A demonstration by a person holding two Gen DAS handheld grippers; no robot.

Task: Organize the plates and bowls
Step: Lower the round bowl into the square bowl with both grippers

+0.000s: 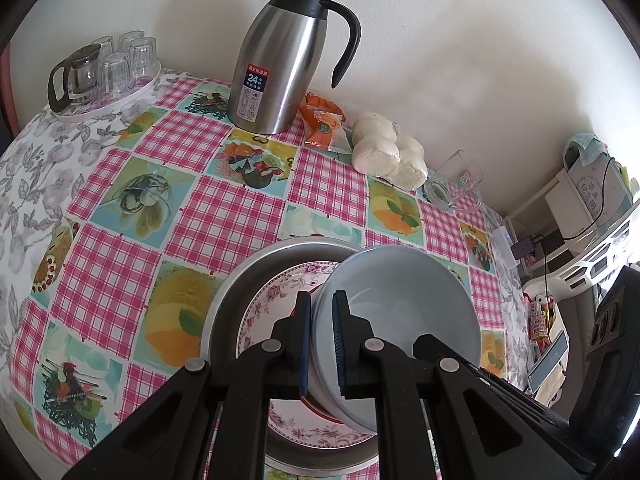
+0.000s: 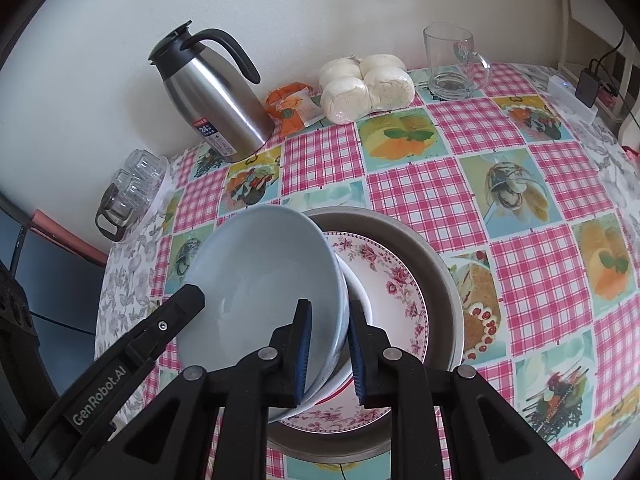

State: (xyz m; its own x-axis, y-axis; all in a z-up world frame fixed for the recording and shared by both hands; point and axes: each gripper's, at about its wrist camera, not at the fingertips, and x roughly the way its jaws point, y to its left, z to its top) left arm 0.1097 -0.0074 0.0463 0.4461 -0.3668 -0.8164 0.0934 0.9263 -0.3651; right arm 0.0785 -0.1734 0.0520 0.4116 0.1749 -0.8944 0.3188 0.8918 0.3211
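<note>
A pale blue bowl (image 1: 404, 320) is held tilted over a stack: a floral-rimmed plate (image 1: 272, 296) lying in a metal pan (image 1: 248, 276). My left gripper (image 1: 322, 312) is shut on the bowl's left rim. My right gripper (image 2: 328, 320) is shut on the same blue bowl (image 2: 260, 288) at its right rim. A white bowl (image 2: 360, 288) with a red rim line sits under it on the floral plate (image 2: 396, 284) in the metal pan (image 2: 440, 256). The left gripper's finger (image 2: 176, 312) shows at the bowl's far side.
A steel thermos jug (image 1: 280, 60), an orange snack packet (image 1: 322, 122), wrapped white buns (image 1: 390, 152) and a glass mug (image 1: 456, 184) stand along the wall. A tray of glasses with a glass teapot (image 1: 104, 76) is at the far left. Shelves and cables (image 1: 576, 232) lie right.
</note>
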